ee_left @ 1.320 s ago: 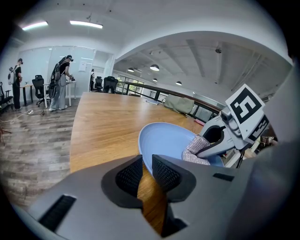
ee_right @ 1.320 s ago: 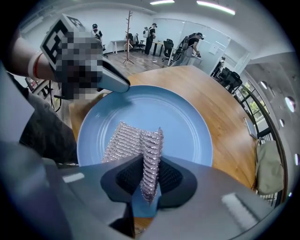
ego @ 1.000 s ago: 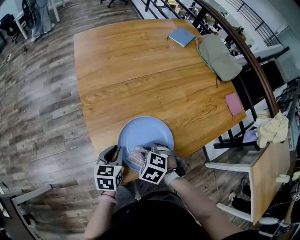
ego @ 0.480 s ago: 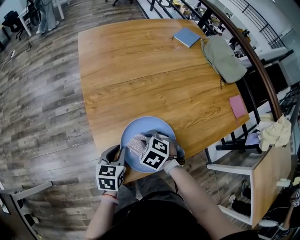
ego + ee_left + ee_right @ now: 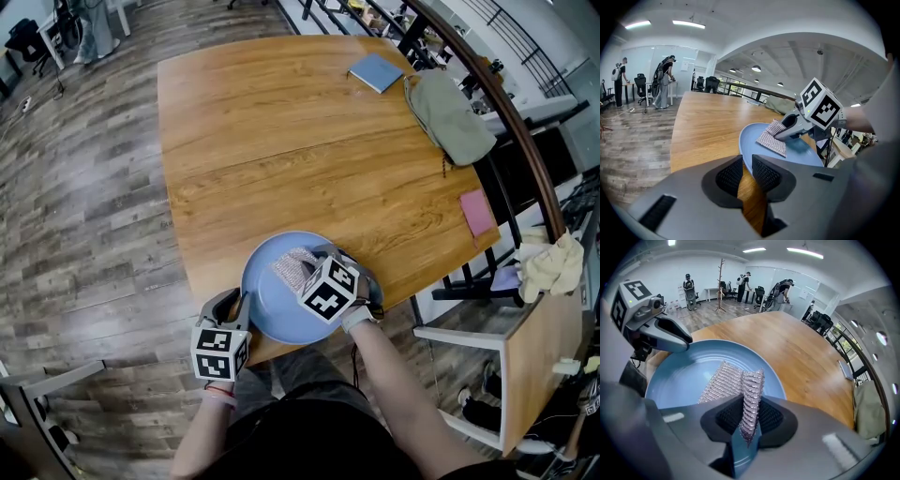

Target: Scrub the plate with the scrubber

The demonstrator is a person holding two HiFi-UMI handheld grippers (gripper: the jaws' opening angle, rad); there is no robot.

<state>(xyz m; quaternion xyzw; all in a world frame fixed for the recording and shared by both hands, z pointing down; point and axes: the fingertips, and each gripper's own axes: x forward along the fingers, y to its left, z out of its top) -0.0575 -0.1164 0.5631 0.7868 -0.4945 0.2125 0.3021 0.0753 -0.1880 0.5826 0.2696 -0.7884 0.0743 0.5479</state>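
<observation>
in the head view a pale blue plate (image 5: 267, 307) sits at the near edge of the round wooden tabletop (image 5: 281, 141), low in the middle of the frame, with part of its rim reaching out past the table edge. the left hand-held gripper (image 5: 236, 307) comes in from the lower left and its jaws are closed on the plate's near left rim; its own view shows the thin blue edge (image 5: 751, 143) running down into the narrow gap between the two dark ribbed pads (image 5: 729, 177). the right hand-held gripper (image 5: 314, 272) lies over the right half of the plate, clamped on a silvery mesh scrubber (image 5: 295, 267). in the right gripper view the scrubber (image 5: 729, 380) is pinched upright between the jaws, and its free part folds forward and lies flat on the plate's inner surface (image 5: 679, 376), left of centre in that frame. the left gripper view shows the same scrubber (image 5: 772, 139) spread on the plate right of centre. towards the upper right of the head view, well apart from the plate, lie a blue notebook (image 5: 375, 72), an olive bag (image 5: 450, 117) and, at the right edge of the tabletop, a small pink pad (image 5: 475, 213).
</observation>
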